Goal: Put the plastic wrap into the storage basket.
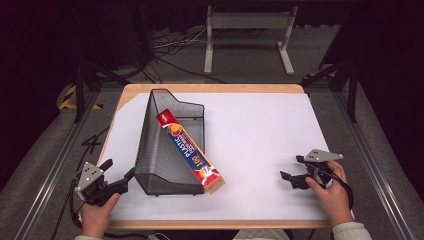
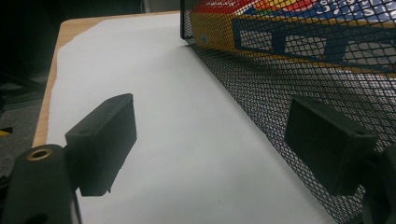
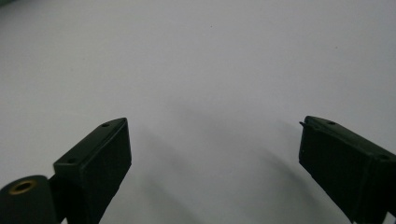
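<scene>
Left gripper (image 1: 119, 173) sits at the lower left of the high view, held in the person's left hand (image 1: 96, 212), jaws spread wide and pinching nothing. One jaw tip reaches right up to the near corner of the black mesh basket (image 1: 165, 165); whether it actually touches, I can't tell from up here. In the left gripper view (image 2: 210, 140) the jaws stand well apart over the white sheet, and the right-hand jaw lies just against the basket's mesh wall (image 2: 280, 79), which fills the upper right of that frame.

Over at the lower right of the high view, the right gripper (image 1: 290, 169) is gripped by the right hand (image 1: 332, 195), jaws likewise splayed open and empty, pointing left across the white paper (image 1: 260, 135). The right gripper view (image 3: 212, 154) shows both jaws parted above bare white surface.

Moving outward: the basket stands left of centre on the sheet, tall at the back and sloping down to a low front. Inside it lies a long box of plastic wrap (image 1: 190, 152), red, blue and orange, running diagonally from the upper back of the basket down to the lower right, its near end poking out over the front corner onto the paper. Through the mesh in the left gripper view the box (image 2: 299, 28) shows at the top right.

The wooden table (image 1: 135, 90) peeks out along the far edge
</scene>
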`<state>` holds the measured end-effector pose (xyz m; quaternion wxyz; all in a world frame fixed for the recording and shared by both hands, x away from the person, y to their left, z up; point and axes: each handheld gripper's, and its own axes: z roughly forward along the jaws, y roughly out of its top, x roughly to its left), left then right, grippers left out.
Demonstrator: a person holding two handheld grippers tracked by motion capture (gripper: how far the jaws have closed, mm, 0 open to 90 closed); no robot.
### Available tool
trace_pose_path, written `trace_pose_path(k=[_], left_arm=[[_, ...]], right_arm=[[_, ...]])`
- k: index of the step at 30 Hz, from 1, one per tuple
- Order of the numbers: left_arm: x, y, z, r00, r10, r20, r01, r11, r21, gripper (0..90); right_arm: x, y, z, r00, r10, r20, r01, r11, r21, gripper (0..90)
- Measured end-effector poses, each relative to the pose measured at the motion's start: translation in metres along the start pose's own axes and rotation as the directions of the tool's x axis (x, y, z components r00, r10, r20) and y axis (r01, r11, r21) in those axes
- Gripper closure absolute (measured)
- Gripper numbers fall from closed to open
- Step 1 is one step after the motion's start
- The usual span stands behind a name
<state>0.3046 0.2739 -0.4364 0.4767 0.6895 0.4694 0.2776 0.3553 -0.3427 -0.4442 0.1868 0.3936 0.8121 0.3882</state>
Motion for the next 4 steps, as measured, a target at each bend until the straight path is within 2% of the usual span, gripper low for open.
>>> trace_pose_path(k=[4], left_arm=[[0.0001,-0.0001,-0.0004,1.0,-0.004,-0.004,0.004,1.0,0.0,17.7]], right_arm=[[-0.0016,0.0001,0.0006,0.9998,0.012,-0.016,-0.012,1.0,0.007,9.8]])
